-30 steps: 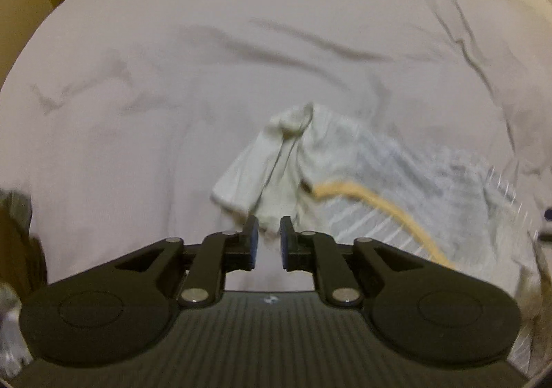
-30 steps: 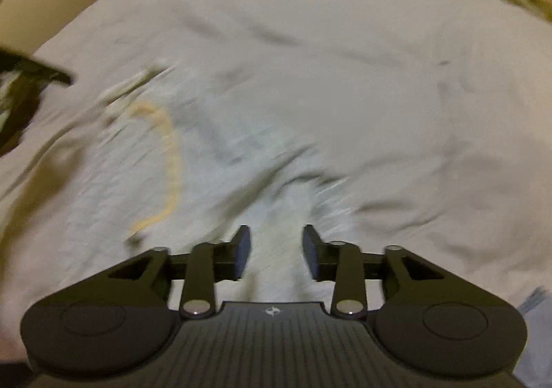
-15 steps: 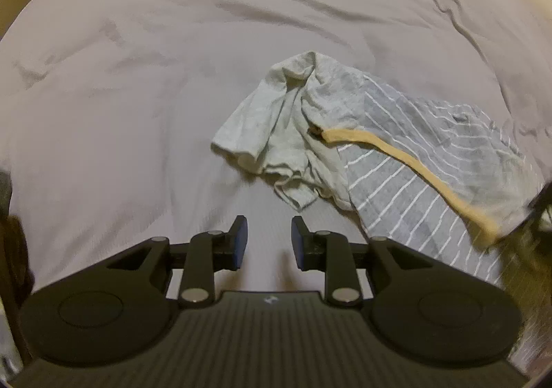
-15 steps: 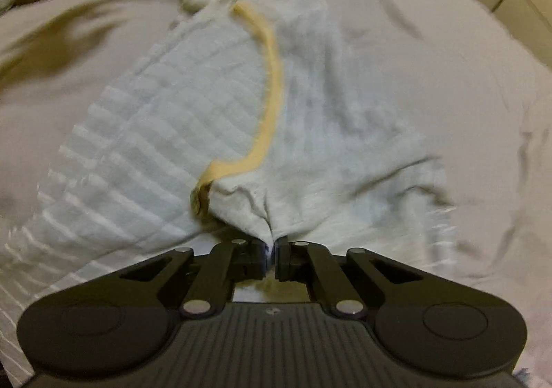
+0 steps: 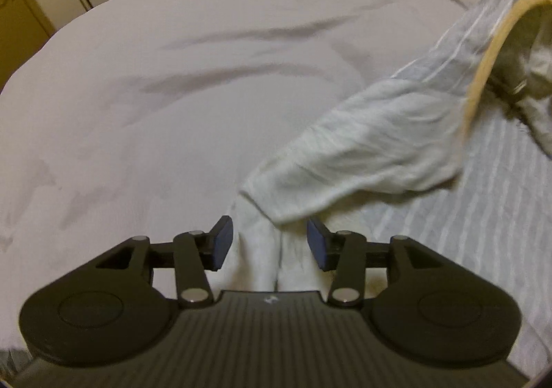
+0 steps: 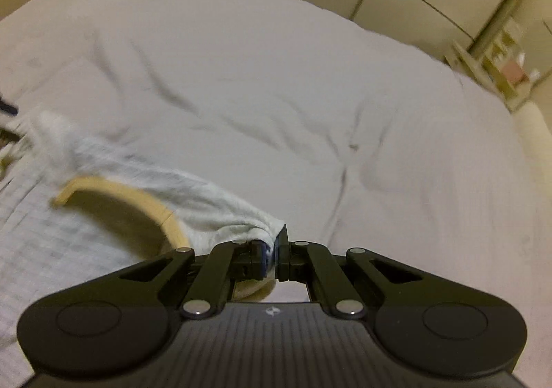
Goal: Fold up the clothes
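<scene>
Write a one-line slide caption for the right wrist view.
Right gripper shut on the edge of a pale striped shirt beside its tan collar band, lifting it off the white bedsheet.

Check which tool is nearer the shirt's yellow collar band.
Right. Right tool is shut on the shirt beside the collar band; left tool, open, straddles a sleeve farther off.

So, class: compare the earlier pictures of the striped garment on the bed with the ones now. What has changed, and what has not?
The right gripper, open a second ago, shut on the garment near its yellow trim and has lifted that edge. The left gripper has come down, its fingers just opening, so that they straddle the cloth without pinching it. The white bedsheet stayed put.
</scene>
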`<state>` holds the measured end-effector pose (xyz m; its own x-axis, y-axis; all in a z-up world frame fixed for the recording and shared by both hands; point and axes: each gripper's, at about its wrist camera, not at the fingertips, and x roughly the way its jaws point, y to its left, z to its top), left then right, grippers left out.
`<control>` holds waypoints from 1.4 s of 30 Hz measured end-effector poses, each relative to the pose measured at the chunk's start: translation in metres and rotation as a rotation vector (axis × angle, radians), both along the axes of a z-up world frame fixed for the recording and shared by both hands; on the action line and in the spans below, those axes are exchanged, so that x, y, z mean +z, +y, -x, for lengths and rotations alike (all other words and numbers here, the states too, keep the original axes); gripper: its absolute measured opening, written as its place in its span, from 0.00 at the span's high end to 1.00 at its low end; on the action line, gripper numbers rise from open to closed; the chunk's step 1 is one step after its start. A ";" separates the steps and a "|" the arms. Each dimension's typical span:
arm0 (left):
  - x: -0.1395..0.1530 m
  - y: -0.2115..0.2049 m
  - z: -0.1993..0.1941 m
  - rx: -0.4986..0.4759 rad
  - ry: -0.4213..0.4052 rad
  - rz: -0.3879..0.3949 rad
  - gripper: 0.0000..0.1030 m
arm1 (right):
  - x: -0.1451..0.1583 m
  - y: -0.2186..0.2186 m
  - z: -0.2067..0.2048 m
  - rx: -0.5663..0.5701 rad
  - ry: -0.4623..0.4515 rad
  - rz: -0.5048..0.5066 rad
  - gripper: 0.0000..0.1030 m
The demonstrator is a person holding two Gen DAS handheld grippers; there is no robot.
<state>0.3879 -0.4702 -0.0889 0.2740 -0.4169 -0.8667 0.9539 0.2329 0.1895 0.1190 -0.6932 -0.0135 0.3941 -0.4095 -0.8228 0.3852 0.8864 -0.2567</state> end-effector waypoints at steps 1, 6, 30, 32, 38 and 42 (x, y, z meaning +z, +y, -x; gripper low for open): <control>-0.003 -0.007 -0.001 -0.009 0.002 -0.005 0.59 | -0.003 -0.013 -0.001 -0.011 -0.004 -0.010 1.00; -0.013 -0.038 -0.003 -0.070 0.000 -0.046 0.98 | -0.010 -0.058 -0.009 0.016 -0.007 -0.024 1.00; -0.015 -0.090 0.031 -0.070 0.163 -0.027 0.84 | -0.109 -0.096 -0.014 0.045 0.023 -0.218 0.64; -0.025 -0.105 0.042 -0.138 0.197 -0.037 0.84 | -0.123 -0.097 -0.028 0.093 0.049 -0.250 0.65; -0.019 -0.148 -0.009 0.004 0.100 0.074 0.84 | -0.131 -0.127 -0.084 0.129 0.015 -0.079 0.75; 0.008 -0.129 -0.059 0.284 0.053 0.197 0.82 | -0.096 -0.145 -0.069 -0.002 -0.116 -0.038 0.73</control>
